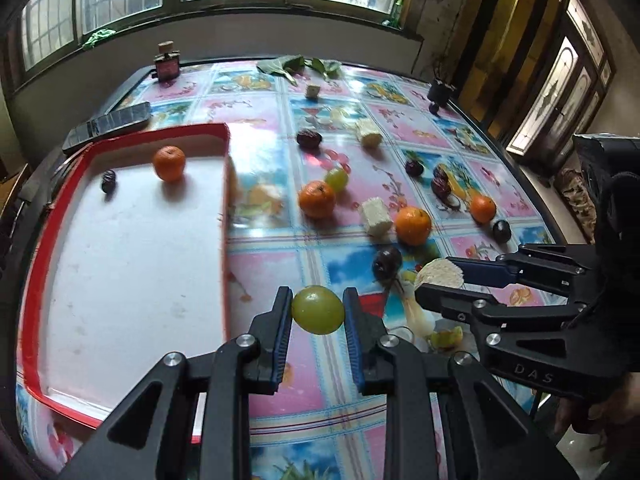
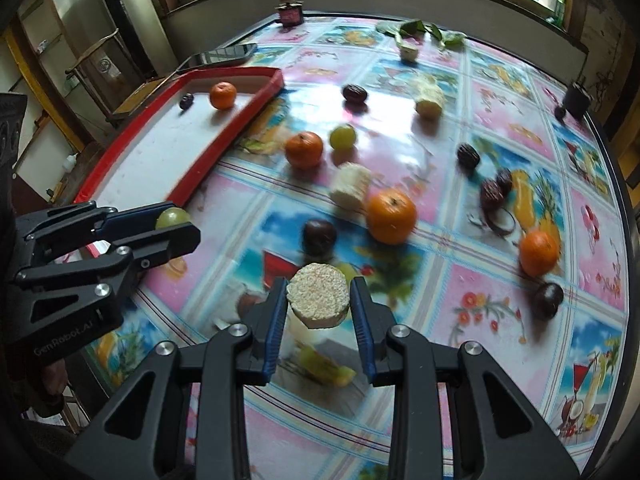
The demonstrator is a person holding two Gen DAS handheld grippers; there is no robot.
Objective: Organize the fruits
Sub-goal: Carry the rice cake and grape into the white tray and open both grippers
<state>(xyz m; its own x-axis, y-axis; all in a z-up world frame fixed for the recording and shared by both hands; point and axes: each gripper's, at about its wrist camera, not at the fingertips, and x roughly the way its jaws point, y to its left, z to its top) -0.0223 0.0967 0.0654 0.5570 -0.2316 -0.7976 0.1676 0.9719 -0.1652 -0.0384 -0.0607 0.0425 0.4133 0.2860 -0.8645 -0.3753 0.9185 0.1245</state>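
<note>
My left gripper (image 1: pixel 318 310) is shut on a green grape (image 1: pixel 318 309), lifted above the table just right of the red-rimmed white tray (image 1: pixel 132 248). An orange (image 1: pixel 169 163) and a dark plum (image 1: pixel 108 181) lie in the tray's far end. My right gripper (image 2: pixel 319 300) is shut on a pale cut chunk of fruit (image 2: pixel 318 294), held above the table. Each gripper also shows in the other's view: the right gripper (image 1: pixel 440 280) beside the left, the left gripper (image 2: pixel 176 220) by the tray's edge. Oranges (image 2: pixel 391 211), a second green grape (image 2: pixel 342 137), dark plums (image 2: pixel 319 236) and pale chunks (image 2: pixel 351 187) lie scattered on the table.
A fruit-patterned cloth covers the table (image 2: pixel 480 320). A dark phone (image 1: pixel 108 124) lies behind the tray. A small bottle (image 1: pixel 168 65), green leaves (image 1: pixel 298 65) and a black pot (image 1: pixel 439 91) stand along the far edge, under the windows.
</note>
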